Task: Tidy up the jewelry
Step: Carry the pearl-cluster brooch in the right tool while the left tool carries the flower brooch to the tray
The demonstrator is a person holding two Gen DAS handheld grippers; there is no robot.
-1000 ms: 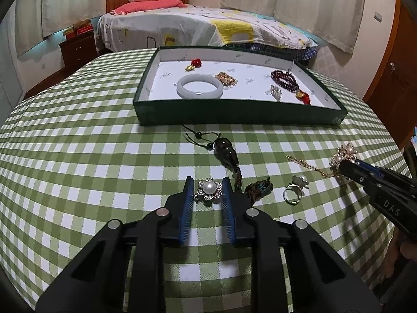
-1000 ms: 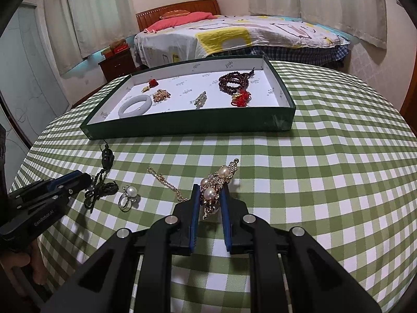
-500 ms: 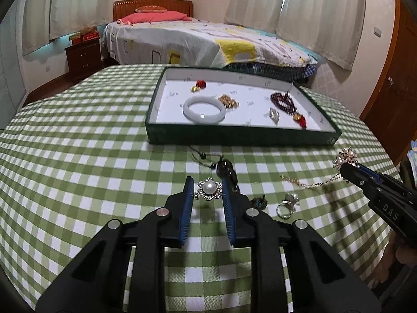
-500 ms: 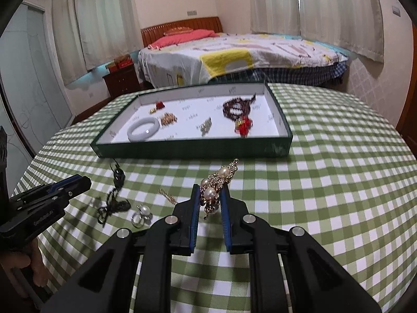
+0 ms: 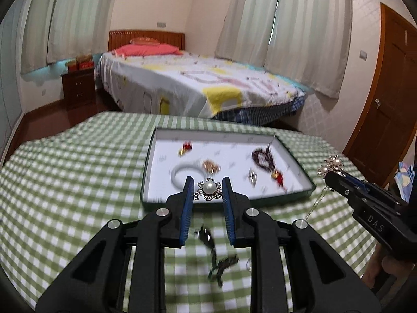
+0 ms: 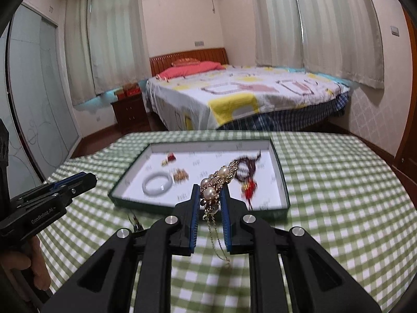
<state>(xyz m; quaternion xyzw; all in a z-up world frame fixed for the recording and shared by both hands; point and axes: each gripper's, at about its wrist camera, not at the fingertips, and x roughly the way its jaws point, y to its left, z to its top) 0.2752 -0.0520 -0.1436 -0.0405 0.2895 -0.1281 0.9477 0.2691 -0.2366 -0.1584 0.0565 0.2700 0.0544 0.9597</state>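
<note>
My left gripper (image 5: 207,185) is shut on a flower-shaped pearl brooch (image 5: 209,188), held above the green checked tablecloth. My right gripper (image 6: 210,192) is shut on a gold and pearl chain piece (image 6: 218,180), whose chain hangs down between the fingers. Ahead lies the dark green tray (image 5: 286,198) with a white floor. It holds a white bangle (image 6: 157,184), a dark bead bracelet (image 5: 263,158), a gold piece (image 5: 211,166) and small red items. A black cord pendant (image 5: 208,237) lies on the cloth below the left gripper. Each gripper shows at the edge of the other's view.
The round table's checked cloth (image 6: 338,182) falls away at the edges. A bed (image 6: 247,91) stands behind the table, with a wooden nightstand (image 5: 78,88) at the left and a door (image 5: 391,99) at the right. A hand (image 6: 36,263) grips the left tool's handle.
Both grippers have risen off the tablecloth with their pieces, and the views have tilted up. The chain now hangs free, and the tray sits lower and smaller in both views.
</note>
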